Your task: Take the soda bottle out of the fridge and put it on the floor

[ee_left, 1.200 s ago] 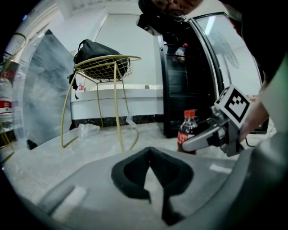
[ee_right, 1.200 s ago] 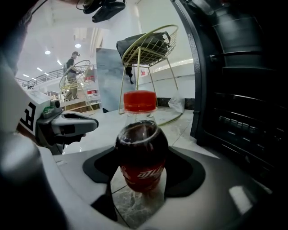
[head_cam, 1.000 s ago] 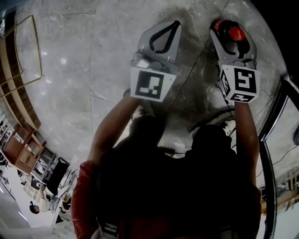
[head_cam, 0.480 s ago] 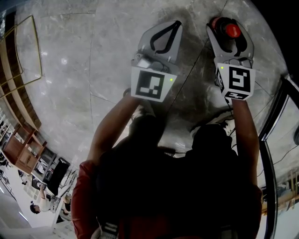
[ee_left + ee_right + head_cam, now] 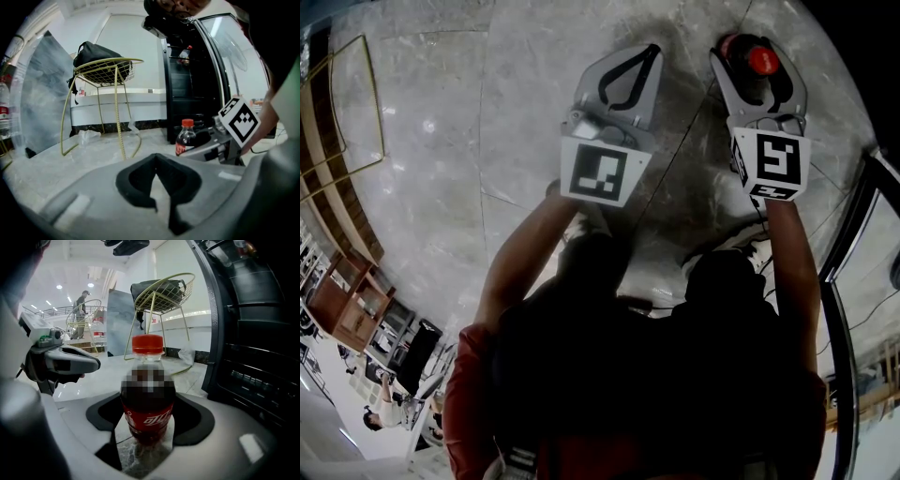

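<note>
The soda bottle [image 5: 147, 399], dark with a red cap and a red label, stands upright on the marble floor [image 5: 441, 141]. My right gripper [image 5: 145, 455] is shut on its lower body, one jaw on each side. In the head view the red cap [image 5: 761, 60] shows between the right gripper's [image 5: 757, 80] jaws at the upper right. My left gripper [image 5: 654, 49] hovers beside it on the left, shut and empty, its tips meeting. From the left gripper view the bottle [image 5: 186, 138] stands in front of the open fridge [image 5: 197, 93].
The dark fridge [image 5: 253, 357] stands close on the right, its glass door [image 5: 853, 244] swung open. A gold wire stool [image 5: 103, 70] with a black bag on it stands further off. A crumpled plastic bag [image 5: 89, 137] lies by its legs. My legs are below the grippers.
</note>
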Demonstrator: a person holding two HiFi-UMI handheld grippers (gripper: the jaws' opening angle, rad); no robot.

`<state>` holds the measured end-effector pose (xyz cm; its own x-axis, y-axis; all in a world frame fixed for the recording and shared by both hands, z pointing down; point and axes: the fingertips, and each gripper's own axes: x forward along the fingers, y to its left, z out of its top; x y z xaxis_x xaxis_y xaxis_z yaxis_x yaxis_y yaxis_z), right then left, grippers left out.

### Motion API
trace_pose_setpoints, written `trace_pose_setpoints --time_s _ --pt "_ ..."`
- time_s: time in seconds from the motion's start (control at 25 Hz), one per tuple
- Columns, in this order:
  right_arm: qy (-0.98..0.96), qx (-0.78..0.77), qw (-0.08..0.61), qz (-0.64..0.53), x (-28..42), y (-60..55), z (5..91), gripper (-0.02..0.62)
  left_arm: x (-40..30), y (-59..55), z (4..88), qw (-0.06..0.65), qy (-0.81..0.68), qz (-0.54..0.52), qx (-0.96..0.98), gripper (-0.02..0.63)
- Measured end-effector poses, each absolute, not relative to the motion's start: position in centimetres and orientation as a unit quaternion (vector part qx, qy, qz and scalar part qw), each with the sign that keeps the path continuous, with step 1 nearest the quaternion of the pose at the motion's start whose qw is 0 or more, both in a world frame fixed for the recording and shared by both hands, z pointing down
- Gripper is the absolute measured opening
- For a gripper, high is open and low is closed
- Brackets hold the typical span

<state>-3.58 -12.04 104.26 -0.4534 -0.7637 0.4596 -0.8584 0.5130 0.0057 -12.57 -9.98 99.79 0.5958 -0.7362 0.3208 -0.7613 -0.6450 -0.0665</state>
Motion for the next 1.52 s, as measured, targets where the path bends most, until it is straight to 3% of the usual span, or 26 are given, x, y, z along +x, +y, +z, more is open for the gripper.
trace_pose_setpoints --time_s 0.2,0.48,1.0,1.52 --pt "-0.851 0.472 0.202 0.113 -3.8 -11.8 104.2 0.317 -12.4 -10.1 99.7 0.041 -0.42 0.157 0.893 0.0" --pt "-0.853 0.476 0.182 0.112 -3.5 -11.7 103.6 0.419 -12.3 -9.9 99.5 0.044 -0.419 0.156 0.894 0.0" --pt "-0.86 0.481 0.141 0.099 -2.8 -11.2 101.8 0.486 -12.5 -10.0 99.4 0.047 -0.426 0.151 0.891 0.0" --pt "-0.858 0.485 0.135 0.098 -2.6 -10.9 101.5 0.488 -12.5 -9.9 99.4 0.047 -0.426 0.151 0.891 0.0"
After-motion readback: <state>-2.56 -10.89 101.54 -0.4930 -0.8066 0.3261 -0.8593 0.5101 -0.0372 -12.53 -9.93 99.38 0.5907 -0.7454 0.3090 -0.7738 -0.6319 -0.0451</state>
